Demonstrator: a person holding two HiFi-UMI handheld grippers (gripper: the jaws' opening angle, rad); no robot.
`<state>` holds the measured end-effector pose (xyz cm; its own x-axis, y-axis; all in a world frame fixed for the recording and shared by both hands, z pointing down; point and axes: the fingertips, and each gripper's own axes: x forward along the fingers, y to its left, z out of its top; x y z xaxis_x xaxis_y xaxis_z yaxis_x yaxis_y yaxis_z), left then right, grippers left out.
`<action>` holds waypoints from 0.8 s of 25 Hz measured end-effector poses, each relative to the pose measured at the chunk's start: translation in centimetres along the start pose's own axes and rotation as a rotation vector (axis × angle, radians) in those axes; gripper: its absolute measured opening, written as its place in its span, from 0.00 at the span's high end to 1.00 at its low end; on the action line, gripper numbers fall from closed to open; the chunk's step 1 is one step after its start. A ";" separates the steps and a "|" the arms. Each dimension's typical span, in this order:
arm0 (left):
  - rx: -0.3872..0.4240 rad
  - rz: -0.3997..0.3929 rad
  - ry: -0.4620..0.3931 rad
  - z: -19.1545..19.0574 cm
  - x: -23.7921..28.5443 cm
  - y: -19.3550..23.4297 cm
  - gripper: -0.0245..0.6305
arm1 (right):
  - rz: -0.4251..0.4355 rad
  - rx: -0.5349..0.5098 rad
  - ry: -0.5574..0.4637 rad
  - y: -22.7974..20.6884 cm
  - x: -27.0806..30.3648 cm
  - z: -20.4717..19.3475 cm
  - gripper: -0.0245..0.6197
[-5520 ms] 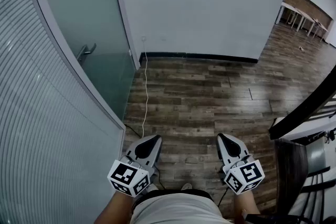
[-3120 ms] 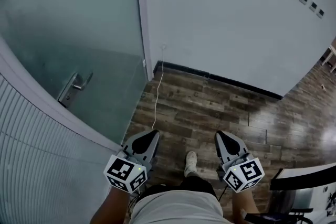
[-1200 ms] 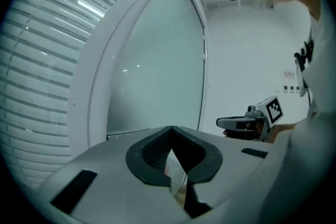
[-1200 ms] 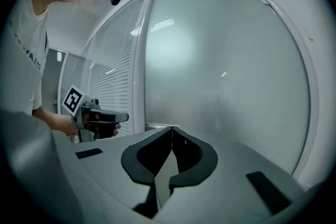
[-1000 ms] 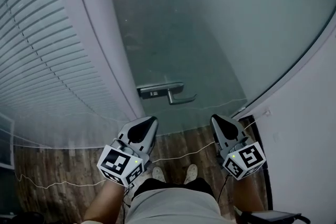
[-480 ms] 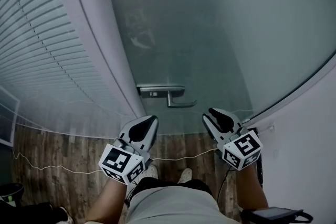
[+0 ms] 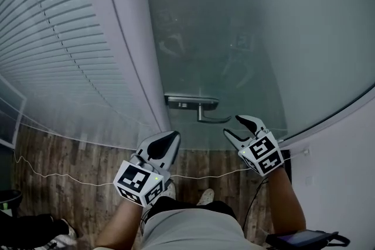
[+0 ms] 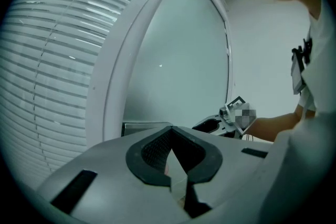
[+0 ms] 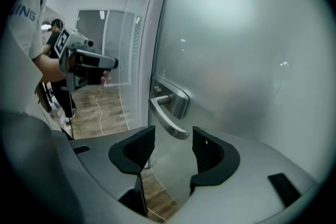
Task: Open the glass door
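The frosted glass door (image 7: 246,38) fills the upper right of the head view and meets a pale frame post (image 7: 132,50) at its left edge. A slatted panel (image 7: 53,44) covers the wall to the left of that post. The wooden floor (image 7: 70,152) shows below the panel, near your feet. Your left gripper (image 7: 166,143) hangs low by the foot of the post, apart from the door; its fingers (image 8: 152,152) are pressed together with nothing between them. Your right gripper (image 7: 232,125) points at the door, just below and to the right of the lever handle (image 7: 205,114). Its fingers (image 9: 134,150) have just been opening and now stand wide apart, with nothing between them. The free end of the lever lies just ahead of the gap, clear of both pads. The handle sits on a metal plate (image 7: 190,101) next to the post. A thin white cable (image 7: 70,176) runs across the floor
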<state>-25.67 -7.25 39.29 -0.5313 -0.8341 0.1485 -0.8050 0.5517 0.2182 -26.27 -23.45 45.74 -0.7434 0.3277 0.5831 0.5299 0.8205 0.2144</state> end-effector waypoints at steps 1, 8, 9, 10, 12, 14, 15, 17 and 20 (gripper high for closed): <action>-0.002 0.003 0.002 -0.2 0.0 0.2 0.96 | -0.010 -0.033 0.021 -0.2 0.5 -0.3 0.64; -0.007 -0.004 0.012 -0.3 -0.1 0.2 0.96 | -0.025 -0.139 0.096 -0.5 2.1 -0.8 0.65; -0.008 -0.003 0.013 -0.3 -0.1 0.3 0.96 | -0.026 -0.138 0.093 -0.5 2.2 -0.7 0.68; -0.007 -0.003 0.014 -0.3 -0.1 0.4 0.96 | -0.027 -0.130 0.089 -0.5 2.2 -0.6 0.73; -0.007 -0.003 0.017 -0.3 0.0 0.5 0.96 | -0.030 -0.105 0.082 -0.6 2.2 -0.5 0.73; -0.007 -0.004 0.019 -0.4 0.0 0.6 0.96 | -0.033 -0.088 0.077 -0.6 2.2 -0.6 0.74; -0.007 -0.005 0.020 -0.4 0.0 0.6 0.96 | -0.033 -0.083 0.077 -0.6 2.2 -0.6 0.74; -0.007 -0.007 0.021 -0.4 0.1 0.6 0.96 | -0.032 -0.074 0.079 -0.7 2.3 -0.6 0.74; -0.005 -0.011 0.021 -0.3 0.2 0.5 0.96 | -0.034 -0.052 0.062 -0.8 2.6 -0.5 0.74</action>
<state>-26.08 -7.14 39.77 -0.5169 -0.8398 0.1661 -0.8093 0.5426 0.2249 -28.46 -23.48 47.47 -0.7359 0.2690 0.6214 0.5260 0.8050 0.2745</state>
